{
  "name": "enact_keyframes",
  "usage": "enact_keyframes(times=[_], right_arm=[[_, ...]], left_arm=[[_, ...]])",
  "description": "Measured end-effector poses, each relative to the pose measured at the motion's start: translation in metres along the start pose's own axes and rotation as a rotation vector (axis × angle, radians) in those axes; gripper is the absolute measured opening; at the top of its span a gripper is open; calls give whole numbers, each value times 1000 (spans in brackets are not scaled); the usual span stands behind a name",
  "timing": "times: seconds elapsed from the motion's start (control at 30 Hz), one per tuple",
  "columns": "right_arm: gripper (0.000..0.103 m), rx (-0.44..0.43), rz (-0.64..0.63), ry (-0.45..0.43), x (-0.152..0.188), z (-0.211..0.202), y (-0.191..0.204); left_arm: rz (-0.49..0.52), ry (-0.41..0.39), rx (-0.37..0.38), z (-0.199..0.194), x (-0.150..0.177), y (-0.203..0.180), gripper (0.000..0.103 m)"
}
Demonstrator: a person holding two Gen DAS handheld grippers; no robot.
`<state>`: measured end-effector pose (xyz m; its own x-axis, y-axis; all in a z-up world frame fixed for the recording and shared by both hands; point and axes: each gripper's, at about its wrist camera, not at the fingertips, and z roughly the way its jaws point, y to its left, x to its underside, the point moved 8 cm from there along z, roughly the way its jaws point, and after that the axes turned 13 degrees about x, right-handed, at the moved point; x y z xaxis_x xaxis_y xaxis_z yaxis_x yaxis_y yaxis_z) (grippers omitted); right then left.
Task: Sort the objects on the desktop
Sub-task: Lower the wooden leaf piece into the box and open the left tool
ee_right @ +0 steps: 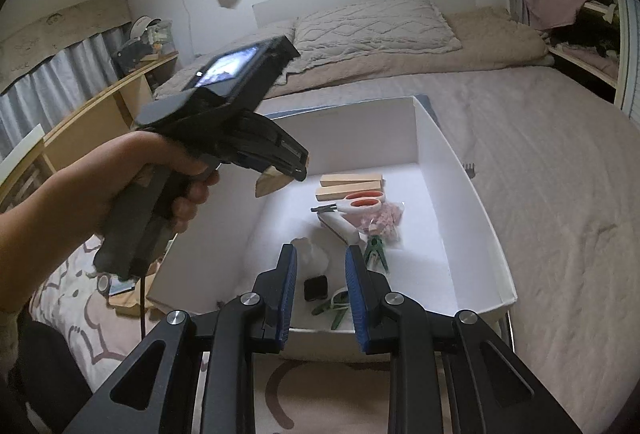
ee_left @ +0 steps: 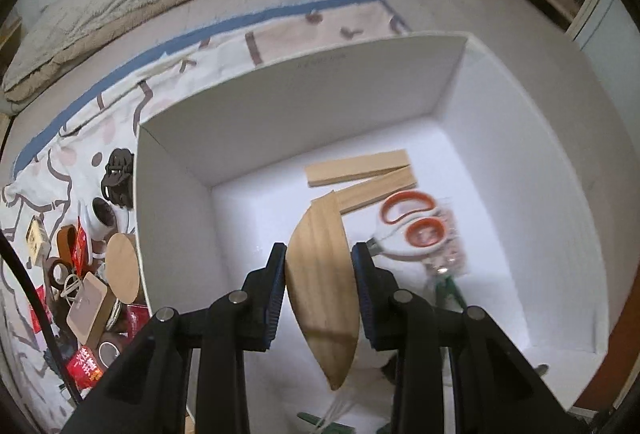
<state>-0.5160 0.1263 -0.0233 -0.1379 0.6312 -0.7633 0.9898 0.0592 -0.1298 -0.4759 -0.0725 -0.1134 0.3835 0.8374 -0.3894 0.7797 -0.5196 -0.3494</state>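
We see the left gripper (ee_left: pixel 319 266) pinching a wooden block (ee_left: pixel 320 286) on both sides, held above the open white box (ee_left: pixel 520 162) that sits on the bed (ee_right: pixel 560 154). Two more wooden blocks (ee_left: pixel 360 170), orange-handled scissors (ee_left: pixel 412 224) and green clips (ee_right: pixel 376 250) lie on the box floor. The right gripper (ee_right: pixel 321 266) holds nothing, its fingers drawn in. Other small objects (ee_left: pixel 84 274) lie in a heap left of the box.
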Motion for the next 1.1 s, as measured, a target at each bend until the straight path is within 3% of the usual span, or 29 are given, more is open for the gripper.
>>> enact_keyframes(times=[0.5, 1.1], right_arm=[[25, -57, 39, -13, -3, -11, 2], [25, -59, 67, -18, -7, -15, -4]], left_arm=[[-4, 184, -97, 47, 17, 19, 33], [10, 262, -79, 69, 36, 27, 33]])
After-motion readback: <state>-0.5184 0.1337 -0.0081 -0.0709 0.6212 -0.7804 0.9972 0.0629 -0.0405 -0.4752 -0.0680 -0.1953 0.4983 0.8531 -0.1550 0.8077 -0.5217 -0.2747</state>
